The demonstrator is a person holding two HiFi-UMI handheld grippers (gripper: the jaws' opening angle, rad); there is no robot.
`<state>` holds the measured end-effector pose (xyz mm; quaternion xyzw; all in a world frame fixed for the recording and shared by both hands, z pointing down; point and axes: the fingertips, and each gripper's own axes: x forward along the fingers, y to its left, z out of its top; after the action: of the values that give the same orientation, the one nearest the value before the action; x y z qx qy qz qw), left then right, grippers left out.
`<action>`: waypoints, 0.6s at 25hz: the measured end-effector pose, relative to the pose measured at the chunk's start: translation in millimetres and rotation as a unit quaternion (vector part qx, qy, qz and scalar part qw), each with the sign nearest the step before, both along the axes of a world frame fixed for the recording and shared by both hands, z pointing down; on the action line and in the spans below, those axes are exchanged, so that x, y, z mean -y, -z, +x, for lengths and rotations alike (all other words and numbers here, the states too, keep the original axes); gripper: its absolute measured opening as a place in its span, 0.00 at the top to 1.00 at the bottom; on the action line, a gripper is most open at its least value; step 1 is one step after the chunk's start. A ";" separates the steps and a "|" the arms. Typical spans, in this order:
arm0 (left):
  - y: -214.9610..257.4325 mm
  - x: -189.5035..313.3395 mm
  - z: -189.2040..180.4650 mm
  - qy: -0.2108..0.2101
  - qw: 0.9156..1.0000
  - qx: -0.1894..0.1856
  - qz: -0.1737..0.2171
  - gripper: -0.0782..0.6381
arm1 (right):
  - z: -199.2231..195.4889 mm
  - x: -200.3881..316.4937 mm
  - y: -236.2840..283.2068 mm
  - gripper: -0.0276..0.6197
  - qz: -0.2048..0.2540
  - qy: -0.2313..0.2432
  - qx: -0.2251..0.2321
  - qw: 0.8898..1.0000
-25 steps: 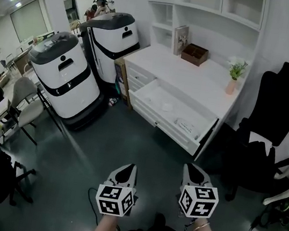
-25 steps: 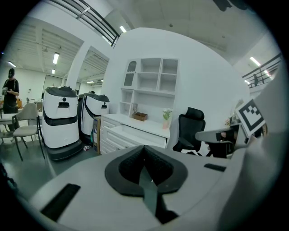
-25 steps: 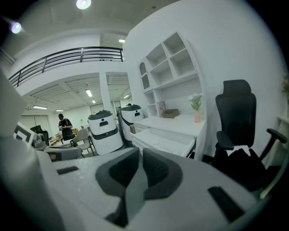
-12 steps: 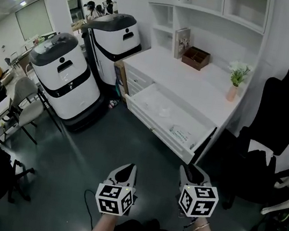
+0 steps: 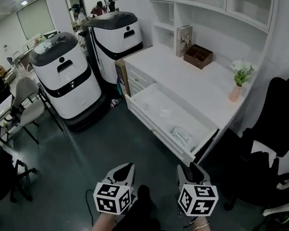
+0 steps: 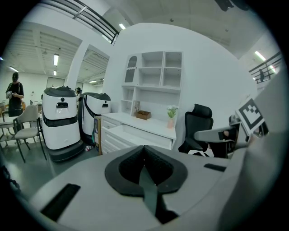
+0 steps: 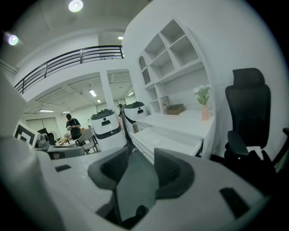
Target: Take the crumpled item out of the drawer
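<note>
Plainly, the reach has not begun: both tools hang low before the person's body, well apart from the drawer (image 5: pixel 155 134), which stands pulled out of the white desk (image 5: pixel 193 79) so that its inside lies bare to a reach from above.

The crumpled item (image 5: pixel 165 112) lies loose on the drawer floor near the middle. It is small and pale against the white bottom, so its shape is hard to read from here; it seems to be a wad of paper. A flat printed packet (image 5: pixel 183 137) lies nearer the drawer's right end, apart from the wad.

The right gripper (image 5: pixel 189 171) has just been opening its jaws. They stand well apart with nothing between them, only floor and the drawer beyond, which fits a tool made ready for the pick. It points forward and somewhat down at the drawer front.

The left gripper (image 5: pixel 127 166) has its jaws pressed together and holds nothing. I judge it is kept beside the other merely as the idle hand, since one open tool is enough for so light a thing.
</note>
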<state>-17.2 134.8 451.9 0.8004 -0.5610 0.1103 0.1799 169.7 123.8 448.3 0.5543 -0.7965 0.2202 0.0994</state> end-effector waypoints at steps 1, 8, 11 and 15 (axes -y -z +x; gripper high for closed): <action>-1.5 3.7 -0.7 -0.001 1.000 0.001 -0.001 0.90 | -1.2 3.5 -1.3 0.71 -0.002 0.000 0.001 1.000; -9.7 50.3 -8.2 -0.008 1.000 -0.005 -0.003 0.90 | -0.8 45.3 -3.0 0.70 0.003 -0.022 -0.018 1.000; -13.0 78.0 -13.8 -0.012 1.000 -0.010 -0.004 0.90 | -5.1 72.7 -6.2 0.70 -0.003 -0.027 -0.011 1.000; -15.9 116.2 -23.0 -0.016 1.000 -0.018 -0.011 0.90 | -16.1 109.8 -11.1 0.70 -0.017 -0.029 -0.007 0.999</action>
<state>-40.2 18.6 467.8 0.8092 -0.5436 0.1044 0.1968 153.6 13.9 459.4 0.5770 -0.7753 0.2326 0.1085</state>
